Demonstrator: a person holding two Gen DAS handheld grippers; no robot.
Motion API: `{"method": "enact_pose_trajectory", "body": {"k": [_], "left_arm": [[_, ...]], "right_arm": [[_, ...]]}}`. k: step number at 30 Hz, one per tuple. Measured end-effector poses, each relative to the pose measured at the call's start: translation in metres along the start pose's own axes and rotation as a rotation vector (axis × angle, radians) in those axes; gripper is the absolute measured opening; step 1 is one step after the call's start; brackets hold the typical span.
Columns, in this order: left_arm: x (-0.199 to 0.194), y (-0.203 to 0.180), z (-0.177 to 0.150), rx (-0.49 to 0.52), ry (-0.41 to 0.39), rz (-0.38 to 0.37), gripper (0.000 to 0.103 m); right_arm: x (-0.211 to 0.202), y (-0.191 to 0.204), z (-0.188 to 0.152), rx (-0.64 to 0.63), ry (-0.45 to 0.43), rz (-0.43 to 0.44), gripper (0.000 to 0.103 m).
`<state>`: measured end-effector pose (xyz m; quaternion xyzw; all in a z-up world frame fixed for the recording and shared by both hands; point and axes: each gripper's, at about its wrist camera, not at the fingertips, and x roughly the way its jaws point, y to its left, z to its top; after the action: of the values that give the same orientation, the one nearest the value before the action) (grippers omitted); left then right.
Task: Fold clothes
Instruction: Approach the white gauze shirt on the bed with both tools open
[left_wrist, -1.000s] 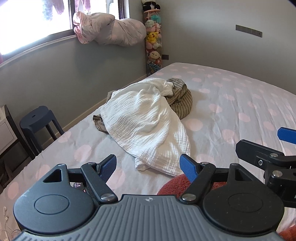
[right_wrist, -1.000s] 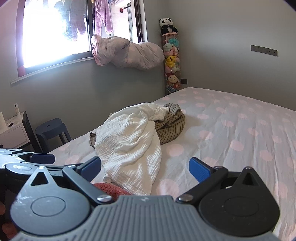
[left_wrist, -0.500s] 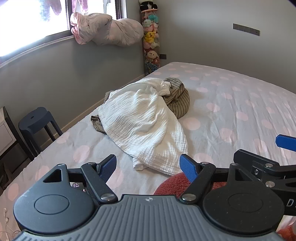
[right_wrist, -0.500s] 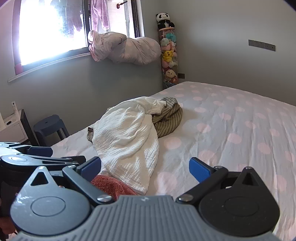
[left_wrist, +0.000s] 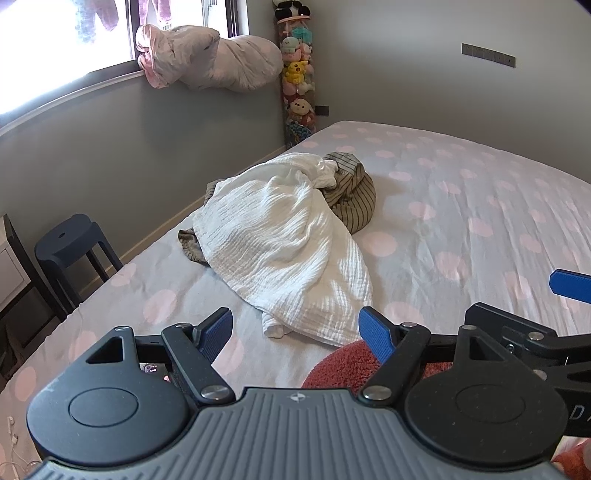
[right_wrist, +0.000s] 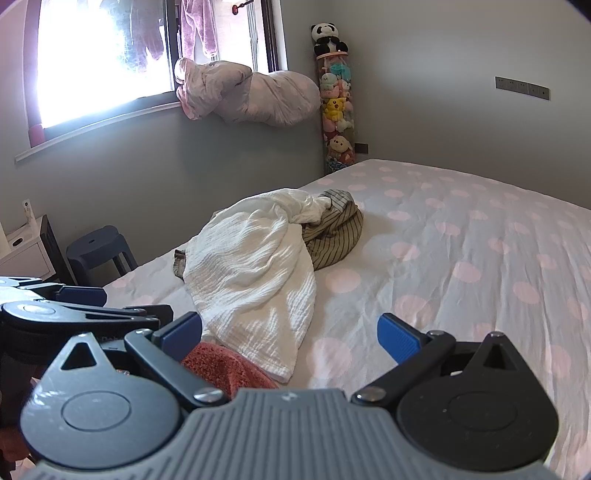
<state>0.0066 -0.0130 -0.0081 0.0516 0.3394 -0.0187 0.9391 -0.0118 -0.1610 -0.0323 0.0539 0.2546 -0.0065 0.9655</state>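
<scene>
Both held wide and empty above the near edge of the bed (left_wrist: 480, 206): left gripper (left_wrist: 295, 330) and right gripper (right_wrist: 290, 334), side by side. Ahead, white crinkled garment (left_wrist: 280, 243) heaped on the dotted sheet, draped over a striped garment (left_wrist: 354, 199), with a red-brown cloth (left_wrist: 347, 363) just under the fingers, partly hidden. Best probably to lower toward the near hem of the white piece, pinch one layer only at two well separated points, then lift slowly to free it from the striped one before spreading flat.
</scene>
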Motion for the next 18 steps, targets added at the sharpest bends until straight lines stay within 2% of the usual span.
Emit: {"method": "enact_pose_trajectory", "body": {"k": [18], "left_arm": [[0.0001,-0.0041,-0.0032,0.018,0.008,-0.001,0.075]], "right_arm": [[-0.0004,-0.0046,-0.0013,0.015,0.008,0.0,0.102]]}}
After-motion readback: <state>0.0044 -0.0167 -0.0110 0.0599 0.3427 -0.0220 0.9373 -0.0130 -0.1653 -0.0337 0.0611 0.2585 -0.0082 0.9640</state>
